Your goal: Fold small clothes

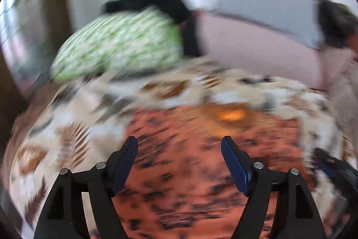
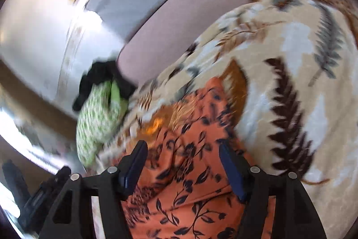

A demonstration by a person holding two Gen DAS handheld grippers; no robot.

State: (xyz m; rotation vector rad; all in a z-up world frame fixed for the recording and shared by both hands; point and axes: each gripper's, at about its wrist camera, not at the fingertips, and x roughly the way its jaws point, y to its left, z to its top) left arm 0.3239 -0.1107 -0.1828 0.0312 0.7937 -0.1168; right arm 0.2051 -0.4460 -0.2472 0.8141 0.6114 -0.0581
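Orange floral garment (image 2: 192, 174) lies spread on the leaf-print blanket (image 2: 290, 73) of the bed, beneath both empty, wide-open hand-held grippers, left (image 1: 179, 162) and right (image 2: 182, 168), so each should probably pinch a corner cleanly before folding.

From my left claw's camera, motion blur smeared nearly everything: the orange floral garment (image 1: 190, 171) lost its print to dark streaks, and the green-and-white cloth (image 1: 118, 46) was a fuzzy lump. A black garment (image 1: 161, 3) behind it showed no shape I could name. The right view cut the orange garment off at the bottom edge, and a dark device (image 2: 38, 198) at lower left was too blurred to identify.
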